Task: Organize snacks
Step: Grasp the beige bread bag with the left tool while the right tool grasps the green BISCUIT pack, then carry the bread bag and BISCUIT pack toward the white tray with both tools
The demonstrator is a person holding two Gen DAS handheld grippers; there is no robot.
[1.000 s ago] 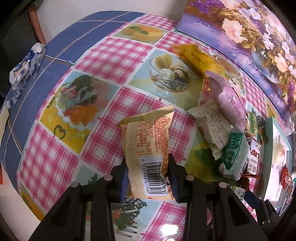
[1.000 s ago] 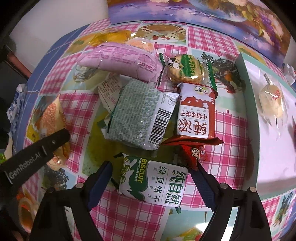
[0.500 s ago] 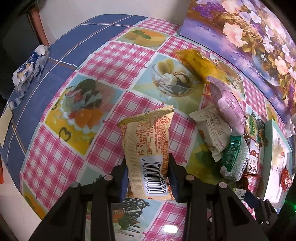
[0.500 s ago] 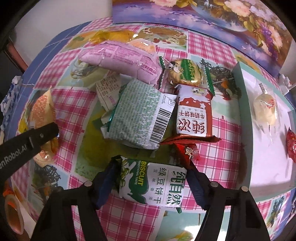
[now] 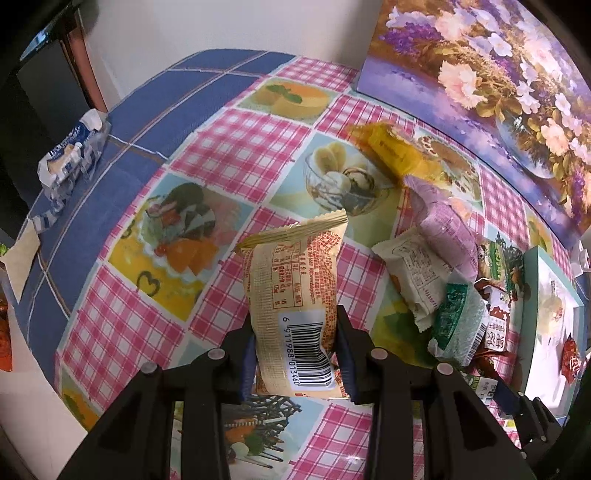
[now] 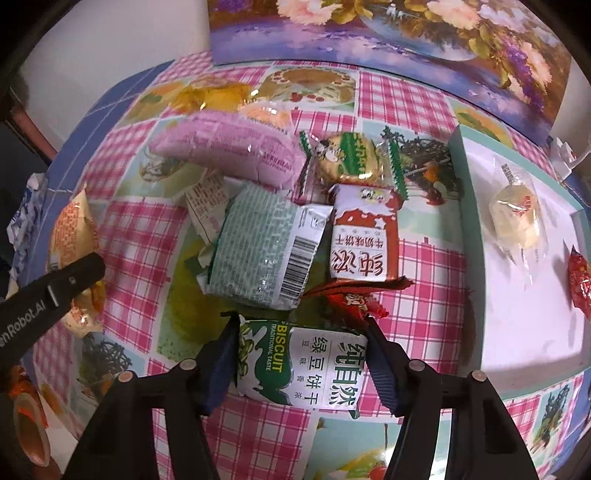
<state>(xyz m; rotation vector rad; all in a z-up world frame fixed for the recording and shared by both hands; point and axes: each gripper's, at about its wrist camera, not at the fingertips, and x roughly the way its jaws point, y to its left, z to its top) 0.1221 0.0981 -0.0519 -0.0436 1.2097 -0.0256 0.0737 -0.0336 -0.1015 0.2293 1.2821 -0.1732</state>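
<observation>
Pink-checked oilcloth with fruit and dessert pictures covers our desk [image 5: 236,155], and a flower painting [image 6: 388,33] leans against the wall at its far edge. Our left gripper [image 5: 295,354] has its jaws drawn narrow and clamped on the barcode end of a tan snack packet [image 5: 295,291], which sticks out ahead of the jaws, clear of the cloth. Our right gripper [image 6: 301,363] points down at the pile, and its jaws are closing on a white-and-green biscuit packet [image 6: 301,365]; that packet lies crosswise between them, with both pads at its short ends, though we cannot tell whether they press it yet. Just beyond the right jaws lies a pale green packet [image 6: 258,254] with a barcode, and to the right of it a red-and-white packet [image 6: 364,240] resting on a crumpled red wrapper [image 6: 354,295]. Farther ahead sit a long pink packet [image 6: 229,151], a round green-edged biscuit [image 6: 351,158] and a yellow packet [image 6: 210,92]. Off to the right of the right jaws stands a shallow teal-rimmed tray [image 6: 469,236] holding a clear-wrapped pale cake [image 6: 517,218] and a red candy [image 6: 580,280]. In the left wrist view, far to the left of the jaws, a blue-and-white wrapper [image 5: 70,155] lies on the blue border of the cloth.
</observation>
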